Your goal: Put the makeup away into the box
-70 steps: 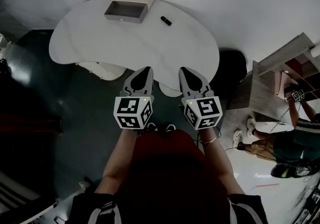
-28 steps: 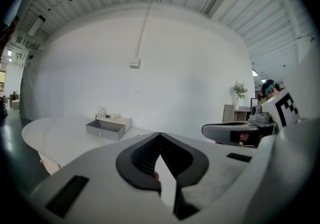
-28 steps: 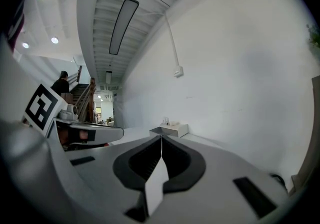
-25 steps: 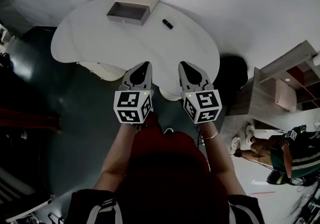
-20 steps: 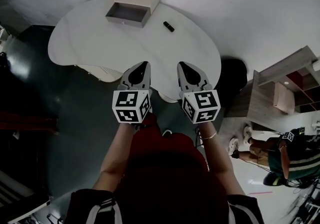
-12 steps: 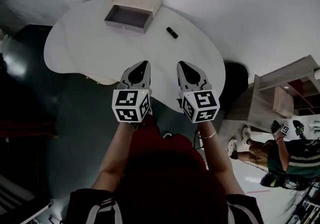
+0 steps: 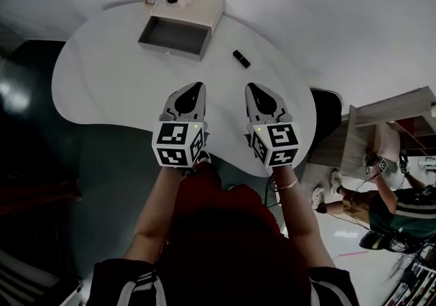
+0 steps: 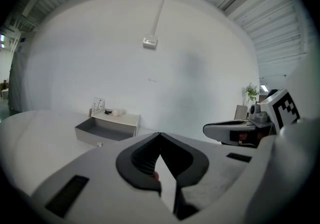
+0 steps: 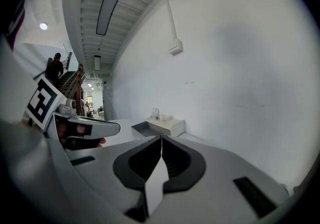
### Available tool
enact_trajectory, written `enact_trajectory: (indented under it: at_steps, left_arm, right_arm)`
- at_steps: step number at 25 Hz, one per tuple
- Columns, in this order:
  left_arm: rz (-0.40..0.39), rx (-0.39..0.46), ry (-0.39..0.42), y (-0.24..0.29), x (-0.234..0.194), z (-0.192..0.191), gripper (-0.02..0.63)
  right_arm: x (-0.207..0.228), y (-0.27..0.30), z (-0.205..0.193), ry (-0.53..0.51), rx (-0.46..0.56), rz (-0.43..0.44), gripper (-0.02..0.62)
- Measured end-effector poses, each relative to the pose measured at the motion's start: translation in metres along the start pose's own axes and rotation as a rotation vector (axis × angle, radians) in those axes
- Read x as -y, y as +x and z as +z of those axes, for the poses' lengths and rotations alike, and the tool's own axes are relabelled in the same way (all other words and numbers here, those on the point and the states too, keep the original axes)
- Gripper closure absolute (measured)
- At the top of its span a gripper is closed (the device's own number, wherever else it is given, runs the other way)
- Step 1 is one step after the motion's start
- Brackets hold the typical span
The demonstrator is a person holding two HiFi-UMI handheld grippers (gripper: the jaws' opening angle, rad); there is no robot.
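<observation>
Makeup (image 7: 241, 58) lies well beyond the closed right gripper (image 7: 257, 90).

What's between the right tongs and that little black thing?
Nothing; the head view shows only bare white table between the right tongs and the black makeup item.

Dim, fisheye-warped, dark vignetted edges
</observation>
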State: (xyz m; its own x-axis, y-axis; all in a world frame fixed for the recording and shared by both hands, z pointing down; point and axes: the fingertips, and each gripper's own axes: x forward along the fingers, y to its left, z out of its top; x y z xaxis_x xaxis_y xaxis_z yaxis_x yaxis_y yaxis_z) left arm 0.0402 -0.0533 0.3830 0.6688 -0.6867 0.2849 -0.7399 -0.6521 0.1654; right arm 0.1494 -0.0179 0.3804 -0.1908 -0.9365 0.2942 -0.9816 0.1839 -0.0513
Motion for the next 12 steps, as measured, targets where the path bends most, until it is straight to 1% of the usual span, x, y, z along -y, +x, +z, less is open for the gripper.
enact_trajectory:
  at_steps: [6,12]
  left_arm:
    - [-0.037,-0.025,-0.002,0.027,-0.027,0.004,0.584]
    - [-0.088,-0.052,-0.007,0.046,-0.042,0.003,0.584]
  right_arm:
    - [0.010,0.036,-0.002,-0.033,-0.070,-0.040,0.580]
    - [0.018,0.061,-0.008,-0.052,-0.145,-0.088,0.578]
